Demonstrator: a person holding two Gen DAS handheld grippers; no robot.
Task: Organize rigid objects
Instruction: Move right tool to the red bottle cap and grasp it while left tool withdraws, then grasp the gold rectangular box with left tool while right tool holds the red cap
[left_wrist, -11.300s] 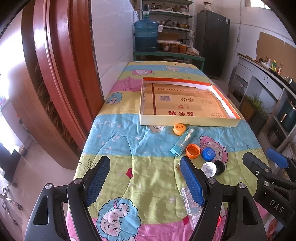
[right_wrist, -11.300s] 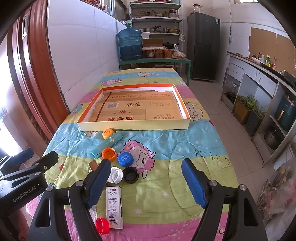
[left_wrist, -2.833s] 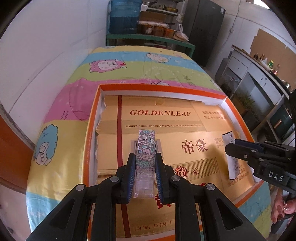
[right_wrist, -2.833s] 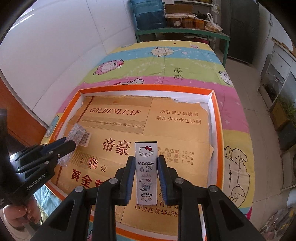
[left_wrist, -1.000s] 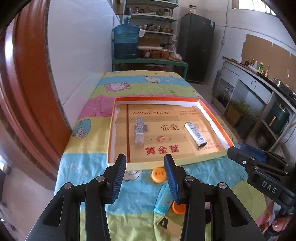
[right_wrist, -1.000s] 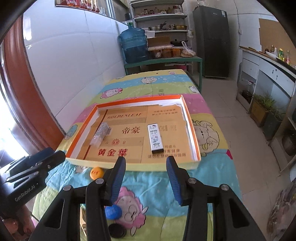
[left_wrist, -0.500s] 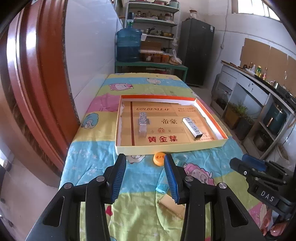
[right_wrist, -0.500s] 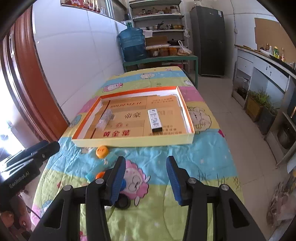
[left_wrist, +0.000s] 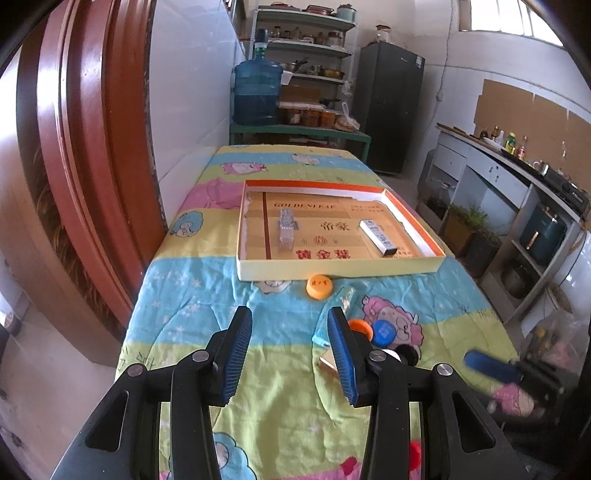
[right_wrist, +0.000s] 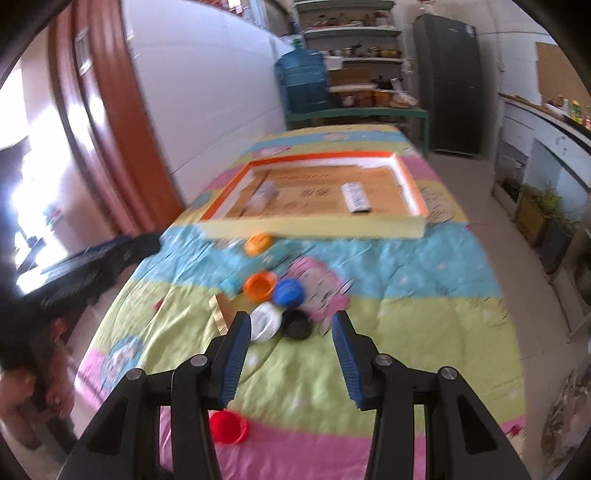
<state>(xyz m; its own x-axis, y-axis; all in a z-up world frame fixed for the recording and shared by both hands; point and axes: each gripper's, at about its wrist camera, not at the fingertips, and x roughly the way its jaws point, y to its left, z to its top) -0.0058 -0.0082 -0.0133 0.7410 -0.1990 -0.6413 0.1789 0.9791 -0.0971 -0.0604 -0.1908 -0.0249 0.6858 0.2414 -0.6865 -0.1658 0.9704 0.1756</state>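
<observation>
My left gripper hangs open and empty over the quilted table, short of the shallow cardboard tray. In the tray lie a clear patterned box and a white Hello Kitty box. My right gripper is open and empty too, just behind a white cap and a black cap. Beyond them sit a blue cap, an orange cap, a teal tube and a tan box. Another orange cap lies by the tray. A red cap lies under the left finger.
A white wall and a brown door frame run along the table's left side. Past the far end stand a water jug, shelves and a dark fridge. A counter lines the right. A person's hand shows at the lower left.
Both grippers, earlier shut on the two boxes inside the tray, have left them there and drawn back toward the near end of the table. The loose caps have come back into view.
</observation>
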